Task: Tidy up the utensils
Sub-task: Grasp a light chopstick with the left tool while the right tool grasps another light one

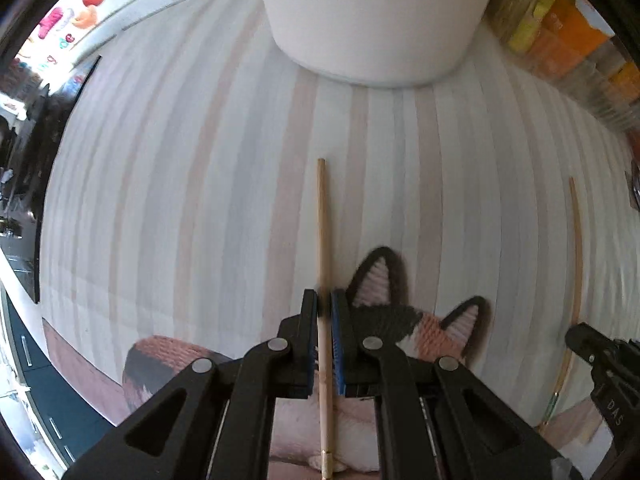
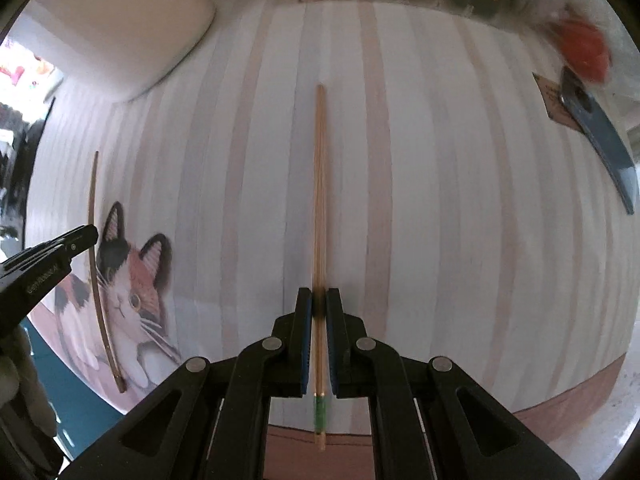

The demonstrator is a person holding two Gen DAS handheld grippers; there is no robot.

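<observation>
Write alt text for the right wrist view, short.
The right gripper is shut on a wooden chopstick pointing away over a striped placemat with a calico cat print. At left, the left gripper holds a second chopstick; a white container stands behind.

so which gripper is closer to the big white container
Left. The left gripper has the white container just ahead of its chopstick; from the right gripper the container sits far off to the upper left.
</observation>
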